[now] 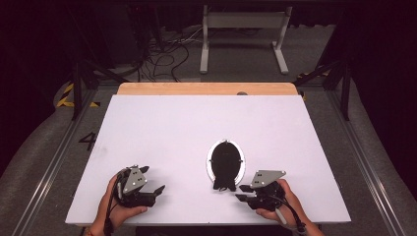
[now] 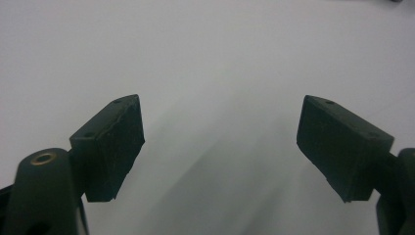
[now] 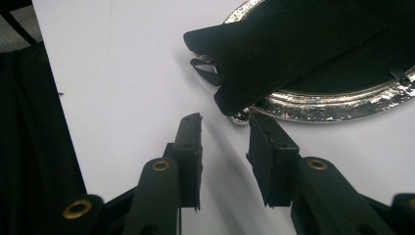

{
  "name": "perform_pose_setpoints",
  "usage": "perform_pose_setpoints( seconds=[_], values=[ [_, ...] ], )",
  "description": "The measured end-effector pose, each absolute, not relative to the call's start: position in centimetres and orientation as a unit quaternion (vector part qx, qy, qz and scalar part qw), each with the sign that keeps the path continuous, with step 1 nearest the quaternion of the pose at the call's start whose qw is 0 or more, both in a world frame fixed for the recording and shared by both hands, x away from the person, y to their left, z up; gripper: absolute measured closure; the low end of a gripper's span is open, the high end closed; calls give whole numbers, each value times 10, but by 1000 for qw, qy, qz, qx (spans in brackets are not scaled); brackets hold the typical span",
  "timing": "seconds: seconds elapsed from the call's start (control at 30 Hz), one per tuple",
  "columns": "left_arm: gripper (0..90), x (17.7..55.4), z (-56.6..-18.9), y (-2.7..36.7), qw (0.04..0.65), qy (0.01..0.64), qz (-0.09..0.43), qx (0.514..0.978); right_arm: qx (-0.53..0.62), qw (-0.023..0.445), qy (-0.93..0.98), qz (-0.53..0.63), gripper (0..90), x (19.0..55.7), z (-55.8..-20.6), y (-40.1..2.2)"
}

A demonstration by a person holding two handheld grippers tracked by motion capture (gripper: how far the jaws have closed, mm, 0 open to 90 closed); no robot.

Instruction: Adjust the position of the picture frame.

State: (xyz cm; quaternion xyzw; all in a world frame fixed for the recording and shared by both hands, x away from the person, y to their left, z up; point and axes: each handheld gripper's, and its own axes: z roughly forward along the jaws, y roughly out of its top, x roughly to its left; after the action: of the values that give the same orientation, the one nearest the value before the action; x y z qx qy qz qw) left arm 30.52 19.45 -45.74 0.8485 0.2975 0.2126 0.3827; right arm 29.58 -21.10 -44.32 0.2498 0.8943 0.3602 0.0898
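One black cloth item lies on an oval silver tray, right of centre on the white table. Right gripper just beside tray, jaws narrowly parted, empty. Left gripper well apart, wide, empty. Grey floor, cables beyond.

A black cloth item lies draped over an oval silver tray on the white bench, nearer the front edge and slightly right of centre. Its narrow end hangs past the tray's front rim onto the bench.
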Motion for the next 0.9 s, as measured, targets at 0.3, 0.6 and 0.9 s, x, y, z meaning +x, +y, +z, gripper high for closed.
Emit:
perform_pose_setpoints(
  seconds=[0.3,0.6,0.9],
  values=[
    [189,303,-453,192,407,329,207,826,255,92,903,334,691,300,-447,-204],
    [188,302,-457,190,395,323,201,836,258,100,905,323,720,304,-448,-196],
    [185,301,-459,181,391,311,187,846,275,101,894,339,678,303,-450,-195]
  ],
)
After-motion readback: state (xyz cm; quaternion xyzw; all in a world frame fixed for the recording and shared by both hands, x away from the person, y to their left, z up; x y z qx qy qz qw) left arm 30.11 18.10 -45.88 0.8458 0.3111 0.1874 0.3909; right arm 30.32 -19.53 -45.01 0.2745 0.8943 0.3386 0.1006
